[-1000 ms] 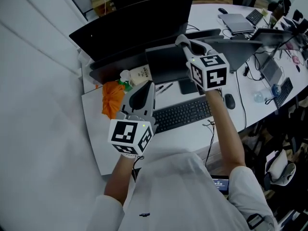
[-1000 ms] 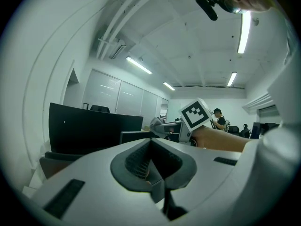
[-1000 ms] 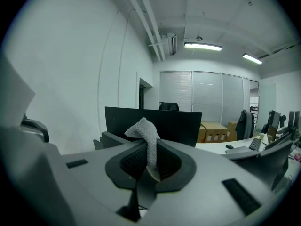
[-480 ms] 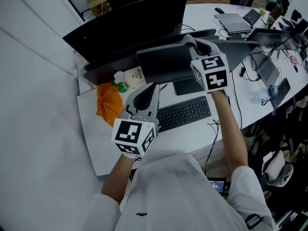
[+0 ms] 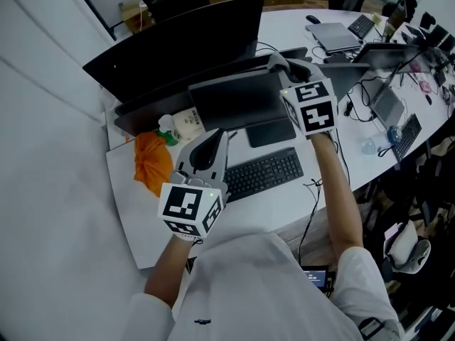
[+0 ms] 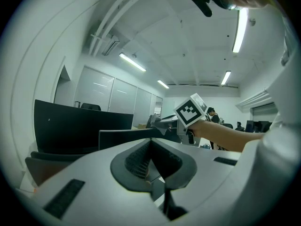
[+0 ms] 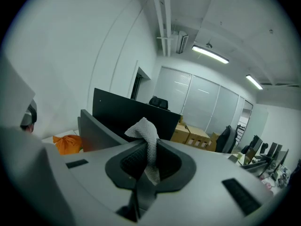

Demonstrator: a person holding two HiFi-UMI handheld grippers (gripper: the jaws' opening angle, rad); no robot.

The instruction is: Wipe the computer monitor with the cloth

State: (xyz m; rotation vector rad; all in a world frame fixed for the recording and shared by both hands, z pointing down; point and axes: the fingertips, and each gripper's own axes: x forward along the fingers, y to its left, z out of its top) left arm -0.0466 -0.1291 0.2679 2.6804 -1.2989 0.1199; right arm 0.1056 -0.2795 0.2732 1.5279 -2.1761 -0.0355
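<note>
right gripper [image 5: 279,62]: jaws clamped on white waffle-weave cloth [image 7: 146,140], near the dark flat computer monitor [image 5: 234,99] top corner | left gripper [image 5: 215,138]: jaws pressed together, empty | progress: wiping apparently unstarted, whole screen left

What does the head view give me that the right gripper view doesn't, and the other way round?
Only the head view: the keyboard and the left gripper held above the desk beside it. Only the right gripper view: the white cloth pinched between the fingers of the right gripper, its free end sticking up, plus the ceiling lights. Both: the large dark monitor and the orange bundle.
</note>
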